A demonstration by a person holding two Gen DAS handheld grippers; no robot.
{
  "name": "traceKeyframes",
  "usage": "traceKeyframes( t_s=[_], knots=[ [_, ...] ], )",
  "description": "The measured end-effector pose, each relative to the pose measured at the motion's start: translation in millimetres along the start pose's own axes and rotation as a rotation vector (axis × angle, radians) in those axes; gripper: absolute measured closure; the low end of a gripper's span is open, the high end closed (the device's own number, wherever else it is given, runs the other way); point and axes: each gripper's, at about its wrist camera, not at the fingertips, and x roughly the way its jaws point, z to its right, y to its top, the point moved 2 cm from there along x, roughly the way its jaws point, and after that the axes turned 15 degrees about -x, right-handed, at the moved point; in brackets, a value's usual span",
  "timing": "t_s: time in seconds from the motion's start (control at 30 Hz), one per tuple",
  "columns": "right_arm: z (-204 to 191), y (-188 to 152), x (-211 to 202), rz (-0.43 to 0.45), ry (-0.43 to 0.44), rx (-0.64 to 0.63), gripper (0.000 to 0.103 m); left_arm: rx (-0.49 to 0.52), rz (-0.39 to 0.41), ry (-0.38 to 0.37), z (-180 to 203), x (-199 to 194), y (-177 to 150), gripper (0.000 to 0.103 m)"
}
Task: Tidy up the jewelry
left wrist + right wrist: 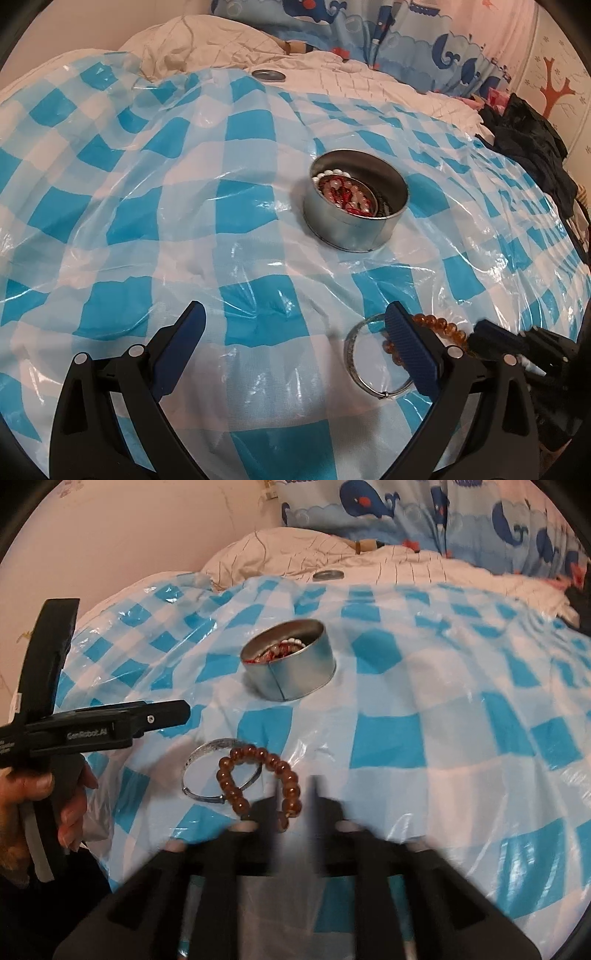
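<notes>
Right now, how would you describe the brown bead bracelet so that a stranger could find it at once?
Start at the round metal tin on the blue-and-white checked plastic sheet. Nearer to the camera lie two bracelets that overlap. The brown bead bracelet is a loop of glossy amber-brown round beads, while its neighbour, the silver bangle, is a thin plain metal ring.

One round metal tin (pixel 356 218) holding a tangle of beaded jewelry, one loose tin lid (pixel 269 75), one silver bangle (pixel 218 766), one amber bead bracelet (pixel 258 782), and two handheld tools: left tool (pixel 295 325), right tool (pixel 295 805).
</notes>
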Motion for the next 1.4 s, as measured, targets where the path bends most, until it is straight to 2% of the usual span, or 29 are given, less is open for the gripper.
traceKeyframes(
  t_s=[0.03, 0.1, 0.13, 0.17, 0.2, 0.23, 0.27, 0.37, 0.43, 0.57, 0.6, 0.63, 0.8, 1.03, 1.13, 1.2, 1.3, 1.4],
  knots=[
    [-1.4, 0.6, 1.7, 0.007, -0.003, -0.001, 0.052, 0.005, 0.001, 0.002, 1.3, 0.1, -0.5, 0.01],
    [-7.1, 2.9, 7.3, 0.008, 0.01, -0.016, 0.052, 0.005, 0.0, 0.0, 2.3, 1.3, -0.7, 0.009],
    [-9.7, 2.6, 11.4, -0.002, 0.008, -0.03, 0.055, 0.004, -0.001, 0.0, 2.2, 1.7, -0.5, 0.009],
    [-11.9, 2.0, 15.7, -0.018, -0.001, -0.047, 0.063, 0.004, 0.0, 0.001, 2.1, 1.6, -0.3, 0.009],
    [-13.6, 0.9, 18.1, -0.032, -0.017, -0.062, 0.086, 0.004, 0.001, 0.001, 2.2, 1.5, -0.5, 0.01],
    [-12.6, 0.3, 17.9, -0.041, -0.026, -0.066, 0.091, 0.0, 0.002, 0.0, 1.6, 1.6, 0.2, 0.01],
    [-10.8, 0.0, 14.3, -0.032, -0.029, -0.064, 0.091, -0.002, 0.004, 0.0, 1.1, 1.6, 0.5, 0.01],
    [2.4, 1.5, -3.0, 0.015, -0.111, -0.035, 0.091, -0.006, 0.013, 0.006, -0.4, 1.5, 1.8, 0.01],
    [18.7, 1.5, -11.5, 0.038, -0.158, 0.024, 0.091, 0.008, 0.02, 0.005, 1.2, 1.1, 0.9, 0.01],
    [39.9, -7.9, -0.2, -0.015, -0.133, 0.133, 0.09, 0.106, 0.01, -0.017, 16.7, 4.8, -8.7, 0.01],
    [41.3, -10.8, 5.5, -0.039, -0.116, 0.148, 0.084, 0.13, 0.011, -0.015, 20.7, 5.8, -11.2, 0.01],
    [40.5, -11.4, 6.6, -0.038, -0.105, 0.148, 0.078, 0.165, 0.011, -0.013, 25.8, 7.5, -15.0, 0.01],
    [30.3, -10.7, 10.4, -0.04, -0.141, 0.092, 0.075, 0.262, 0.009, 0.007, 38.1, 16.3, -29.0, 0.012],
    [31.0, -11.8, 13.3, -0.045, -0.14, 0.092, 0.075, 0.325, 0.002, 0.004, 46.0, 26.4, -38.0, 0.031],
    [30.9, -11.6, 13.0, -0.044, -0.141, 0.091, 0.075, 0.313, -0.011, 0.001, 43.7, 29.0, -37.7, 0.053],
    [30.8, -11.4, 13.1, -0.043, -0.14, 0.091, 0.076, 0.301, -0.016, 0.017, 40.0, 29.6, -34.3, 0.08],
    [30.5, -12.6, 14.0, -0.04, -0.148, 0.089, 0.081, 0.264, -0.033, 0.019, 32.8, 29.1, -29.3, 0.099],
    [31.0, -12.9, 12.4, -0.027, -0.144, 0.096, 0.091, 0.253, -0.025, 0.001, 30.4, 24.1, -25.5, 0.1]
  ],
)
